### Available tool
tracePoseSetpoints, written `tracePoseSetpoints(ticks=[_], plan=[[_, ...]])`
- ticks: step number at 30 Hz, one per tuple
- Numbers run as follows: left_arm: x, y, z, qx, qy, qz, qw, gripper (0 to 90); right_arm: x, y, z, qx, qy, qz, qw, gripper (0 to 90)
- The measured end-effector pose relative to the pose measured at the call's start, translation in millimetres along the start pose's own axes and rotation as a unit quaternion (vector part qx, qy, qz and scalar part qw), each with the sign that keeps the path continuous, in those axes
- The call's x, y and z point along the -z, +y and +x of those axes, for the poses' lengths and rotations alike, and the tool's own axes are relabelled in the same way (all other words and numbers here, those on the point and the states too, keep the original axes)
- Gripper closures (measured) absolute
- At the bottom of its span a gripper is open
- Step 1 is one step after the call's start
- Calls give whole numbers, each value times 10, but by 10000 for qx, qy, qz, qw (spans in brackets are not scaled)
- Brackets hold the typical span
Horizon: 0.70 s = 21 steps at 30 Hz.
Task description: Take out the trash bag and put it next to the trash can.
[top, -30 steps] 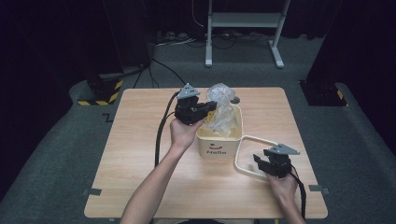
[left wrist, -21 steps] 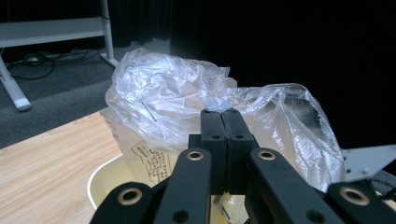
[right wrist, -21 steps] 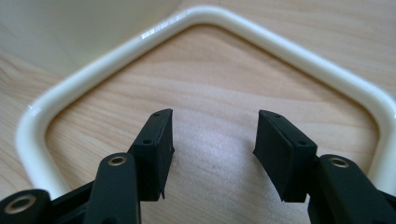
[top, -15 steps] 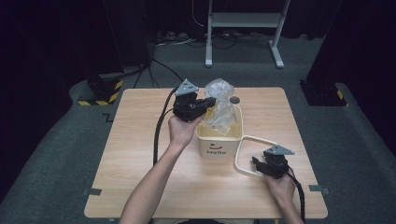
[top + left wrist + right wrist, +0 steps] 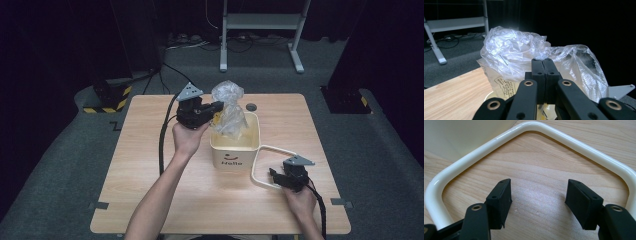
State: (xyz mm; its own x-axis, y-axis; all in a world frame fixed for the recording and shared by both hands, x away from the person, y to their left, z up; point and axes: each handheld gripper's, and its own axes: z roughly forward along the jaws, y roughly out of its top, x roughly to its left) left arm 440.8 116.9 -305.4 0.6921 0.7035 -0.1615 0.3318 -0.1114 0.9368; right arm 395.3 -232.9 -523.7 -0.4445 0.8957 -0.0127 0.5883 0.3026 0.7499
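1. your left tongs (image 5: 220, 106) are sitting left of centre in the high view, just left of the cream bin (image 5: 235, 152), with your left hand (image 5: 187, 137) wrapped under them.
2. their jaws are pressing tight together, and in the left gripper view (image 5: 544, 62) they are pinching the film of the clear plastic bag (image 5: 524, 55) right at their tips.
3. the clear plastic bag (image 5: 229, 107) is standing up out of the cream bin's open top, its crumpled crown rising above the rim toward the upper middle of the frame; its lower part is hanging inside the bin.
4. the cream bin is resting on the bench (image 5: 150, 165) at the centre of the high view, its printed face turned toward the bottom edge of the picture.
5. the bin's white handle (image 5: 260, 160) is lying flat on the bench, swung out toward the lower right of the frame.
6. your right tongs (image 5: 274, 174) are sitting at the lower right, low over the bench, pointing left into the handle's loop.
7. their jaws have just been opening; in the right gripper view (image 5: 537, 195) they are standing wide apart over bare wood, with nothing between them, and the white handle (image 5: 574, 145) is curving around them without touching the pads.
8. a small dark round disc (image 5: 250, 107) is lying on the bench just right of the bag, near the far edge.
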Motion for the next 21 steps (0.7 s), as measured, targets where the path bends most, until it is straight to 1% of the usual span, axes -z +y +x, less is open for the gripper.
tracePoseSetpoints(ticks=[7,9,21], plan=[[100,2,44,67,42,-88,9999,893,0,0,0,-4,-2,3,10000,368],[122,3,55,50,64,-109,9999,893,0,0,-1,-2,-1,2,10000,368],[273,6,135,108,189,-229,9995,893,-2,1,0,-9,-7,11,10000,349]])
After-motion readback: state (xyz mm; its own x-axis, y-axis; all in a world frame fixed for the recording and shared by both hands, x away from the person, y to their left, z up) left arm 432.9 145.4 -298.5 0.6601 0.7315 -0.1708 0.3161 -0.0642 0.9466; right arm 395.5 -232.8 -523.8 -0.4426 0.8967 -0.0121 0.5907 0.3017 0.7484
